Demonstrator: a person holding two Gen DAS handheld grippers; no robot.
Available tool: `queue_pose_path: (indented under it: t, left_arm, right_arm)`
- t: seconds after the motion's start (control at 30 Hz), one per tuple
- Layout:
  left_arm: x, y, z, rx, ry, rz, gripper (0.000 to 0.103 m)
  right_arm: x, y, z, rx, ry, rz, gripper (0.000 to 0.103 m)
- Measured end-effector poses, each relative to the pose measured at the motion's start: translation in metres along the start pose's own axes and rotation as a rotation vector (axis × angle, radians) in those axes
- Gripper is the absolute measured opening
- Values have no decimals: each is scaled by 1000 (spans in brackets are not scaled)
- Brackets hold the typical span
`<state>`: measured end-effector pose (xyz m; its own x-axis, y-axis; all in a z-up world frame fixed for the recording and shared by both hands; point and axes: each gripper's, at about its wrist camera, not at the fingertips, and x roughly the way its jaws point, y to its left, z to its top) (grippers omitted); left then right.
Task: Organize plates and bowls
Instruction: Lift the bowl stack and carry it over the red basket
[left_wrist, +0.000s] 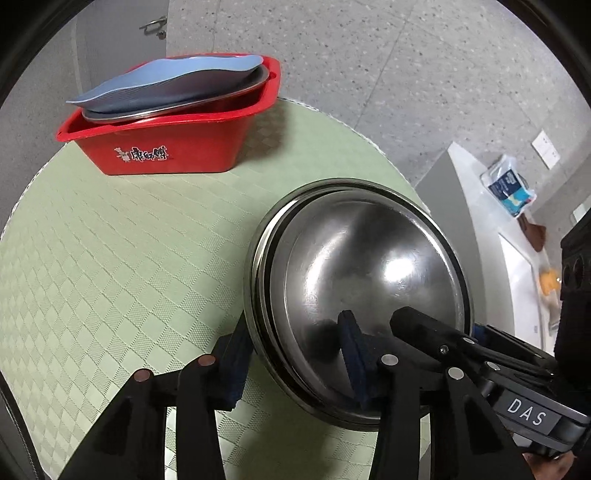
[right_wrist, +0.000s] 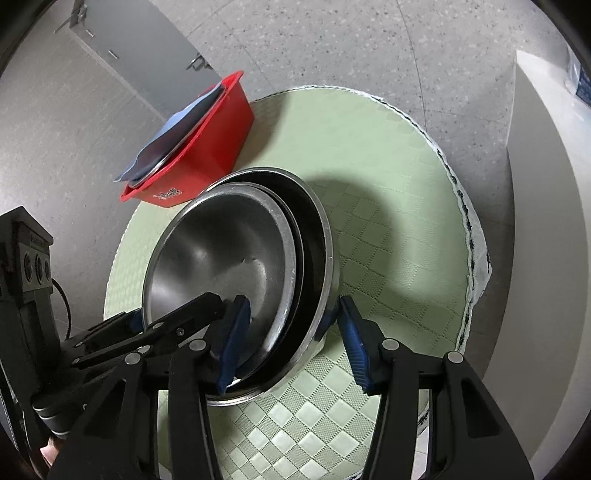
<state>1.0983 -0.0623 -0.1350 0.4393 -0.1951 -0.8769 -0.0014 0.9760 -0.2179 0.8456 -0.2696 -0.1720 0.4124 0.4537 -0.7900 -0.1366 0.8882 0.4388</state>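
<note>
Left wrist: green checked table (left_wrist: 110, 236), speckled, seemingly stone floor (left_wrist: 369, 74).

A plain domestic dining corner.
A round table (left_wrist: 110, 240) under a green checked cloth stands on speckled terrazzo flooring (left_wrist: 388, 74), with a grey door and handle (left_wrist: 153, 27), a wall socket (left_wrist: 546, 144) and a white counter (left_wrist: 480, 206) nearby.

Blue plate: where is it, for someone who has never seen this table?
On the round green-checked table, find the red tub at its far edge. The blue plate tops the stack inside, tilted, overhanging the rim; it is the only blue dish, the rest bare steel.
</note>
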Motion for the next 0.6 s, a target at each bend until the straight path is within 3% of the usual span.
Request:
queue_pose_path:
  t: [0.13, 0.3, 0.6]
  left_arm:
    - [-6, 0, 5, 18, -25, 5, 39]
    - [-28, 5, 19, 25, -80, -41, 39]
    - [-69, 52, 80, 6, -183, -75, 39]
  right_arm:
    - [-6, 7, 4, -7, -24, -7, 51]
    - [-23, 23, 21, -15, -76, -8, 51]
    - [-33, 86, 93, -66, -168, 34, 51]
